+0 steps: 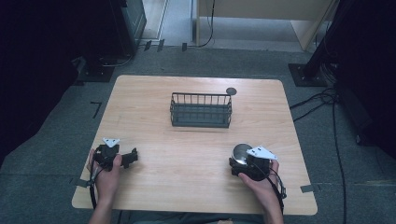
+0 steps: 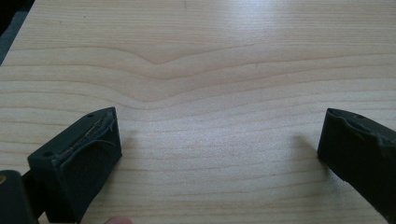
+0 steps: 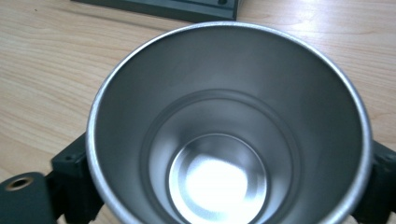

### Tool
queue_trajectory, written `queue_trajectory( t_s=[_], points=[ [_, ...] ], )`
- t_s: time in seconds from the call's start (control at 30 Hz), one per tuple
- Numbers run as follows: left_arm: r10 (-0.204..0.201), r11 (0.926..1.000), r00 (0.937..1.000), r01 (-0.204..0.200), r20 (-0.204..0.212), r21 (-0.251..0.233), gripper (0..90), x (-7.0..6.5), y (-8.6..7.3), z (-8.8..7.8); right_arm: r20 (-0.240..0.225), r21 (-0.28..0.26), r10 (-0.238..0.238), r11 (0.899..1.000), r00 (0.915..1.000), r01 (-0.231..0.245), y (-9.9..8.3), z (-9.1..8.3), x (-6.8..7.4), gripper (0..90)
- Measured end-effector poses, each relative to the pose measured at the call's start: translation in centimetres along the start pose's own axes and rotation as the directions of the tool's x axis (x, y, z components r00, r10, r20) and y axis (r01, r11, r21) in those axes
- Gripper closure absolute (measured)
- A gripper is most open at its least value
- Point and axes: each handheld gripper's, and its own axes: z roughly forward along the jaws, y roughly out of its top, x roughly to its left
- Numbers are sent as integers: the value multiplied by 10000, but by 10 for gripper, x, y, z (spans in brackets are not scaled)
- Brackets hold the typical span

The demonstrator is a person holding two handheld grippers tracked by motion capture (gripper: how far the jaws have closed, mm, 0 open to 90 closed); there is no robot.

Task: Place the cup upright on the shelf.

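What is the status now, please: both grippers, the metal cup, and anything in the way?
Left gripper open, nothing between its jaws. Right gripper shut on metal cup, cup upright and empty. Wire basket ahead, bare table between.

We see a light wooden table (image 1: 187, 154); a dark wire basket (image 1: 201, 110) stands mid-table, a small round disc (image 1: 231, 91) just behind its right corner.
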Motion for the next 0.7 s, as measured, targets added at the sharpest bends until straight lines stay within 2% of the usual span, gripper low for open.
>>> queue_trajectory(
  t_s=[0.27, 0.4, 0.7],
  points=[
    [5, 10000, 10000, -5, 0, 6, 0, 0, 0, 0, 219, -120, -52, 9999, 9997, 55, 2, 1, 2, 168],
    [-1, 10000, 10000, 1, 0, 3, 0, 0, 0, 0, 391, -71, -184, 9998, 9991, 186, 3, 1, 4, 174],
    [2, 10000, 10000, -2, 0, 2, 0, 0, 0, 0, 571, -107, 85, 9999, 9983, -79, 9, -1, 2, 178]
  ],
)
